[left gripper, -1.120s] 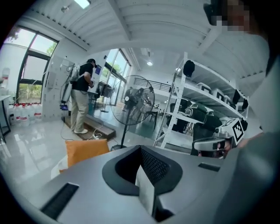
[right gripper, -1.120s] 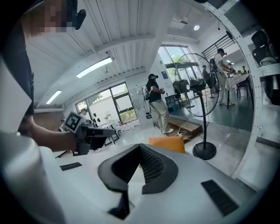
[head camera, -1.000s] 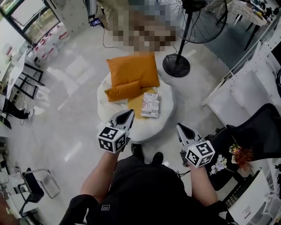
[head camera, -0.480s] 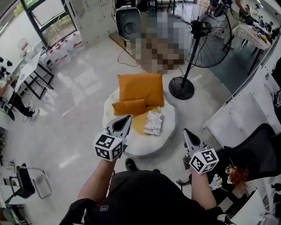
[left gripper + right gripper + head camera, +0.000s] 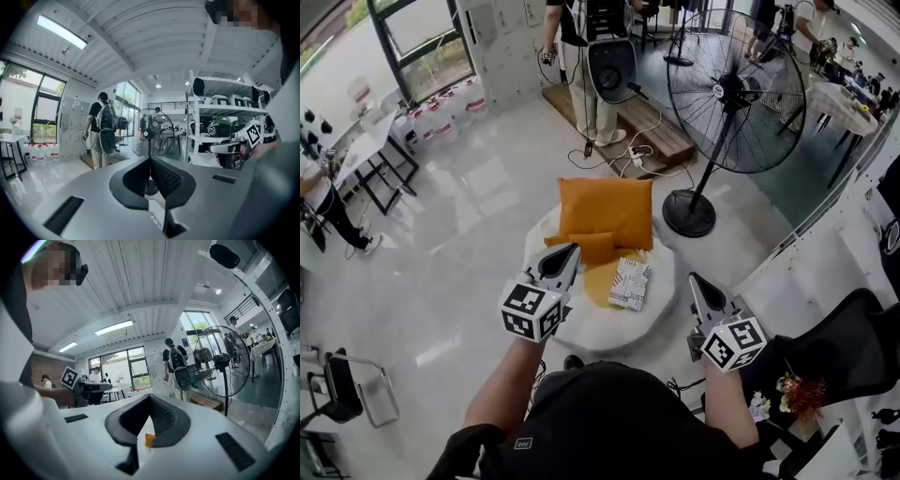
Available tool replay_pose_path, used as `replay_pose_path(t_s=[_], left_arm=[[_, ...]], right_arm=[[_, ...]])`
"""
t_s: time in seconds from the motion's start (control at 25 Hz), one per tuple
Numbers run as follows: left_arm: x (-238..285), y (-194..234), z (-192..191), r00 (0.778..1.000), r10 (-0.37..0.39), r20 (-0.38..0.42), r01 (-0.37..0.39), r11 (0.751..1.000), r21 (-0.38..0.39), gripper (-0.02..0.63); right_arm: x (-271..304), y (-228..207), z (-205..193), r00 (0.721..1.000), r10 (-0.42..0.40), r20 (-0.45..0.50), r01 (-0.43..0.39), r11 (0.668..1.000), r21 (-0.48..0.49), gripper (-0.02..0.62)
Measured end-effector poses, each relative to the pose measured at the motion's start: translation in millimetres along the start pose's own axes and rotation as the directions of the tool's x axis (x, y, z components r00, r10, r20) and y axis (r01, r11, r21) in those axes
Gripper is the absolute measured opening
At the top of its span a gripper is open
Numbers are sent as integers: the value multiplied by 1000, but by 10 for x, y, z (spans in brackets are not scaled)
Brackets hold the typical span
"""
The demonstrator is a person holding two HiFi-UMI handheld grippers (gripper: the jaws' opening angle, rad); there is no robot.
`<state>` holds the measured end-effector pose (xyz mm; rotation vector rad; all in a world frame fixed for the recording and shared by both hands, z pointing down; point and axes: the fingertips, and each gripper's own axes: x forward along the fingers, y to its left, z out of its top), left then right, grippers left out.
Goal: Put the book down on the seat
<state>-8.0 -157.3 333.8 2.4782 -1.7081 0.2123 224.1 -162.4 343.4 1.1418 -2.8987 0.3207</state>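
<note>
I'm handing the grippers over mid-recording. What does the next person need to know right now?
Left gripper: shut, empty, at the left of the round white seat.
Right gripper: shut, empty, just right of it.
Book: flat on the seat, on its yellow patch, in front of the orange cushions.
Done: book placed, clear of both grippers.
Left: nothing that shows.

Around you: a glossy pale floor [image 5: 469,244], dark-framed windows [image 5: 412,37] at upper left, a tall pedestal fan [image 5: 733,98] ahead, a black office chair [image 5: 853,347] to your right, strip lights [image 5: 61,32] on a ribbed white ceiling [image 5: 154,42].
</note>
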Motion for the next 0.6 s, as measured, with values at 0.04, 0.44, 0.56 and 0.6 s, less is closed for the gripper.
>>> replay_pose_path(t_s=[0.04,0.44,0.56,0.6], left_arm=[[14,16,8,1000,-2,-1,2,1000,-4,3],[72,78,-149,999,-34,-33,33,999,-28,3],[84,94,-199,999,-29,-42,28,999,-20,3],[90,105,-213,999,-24,-44,24,1000,-15,3]], right_arm=[[18,11,17,1000,-2,2,2,1000,0,8],[110,69,-146,1000,-14,-26,14,1000,14,8],[138,86,-207,999,-10,-34,11,1000,21,8],[148,87,-226,999,-10,-37,11,1000,24,8]])
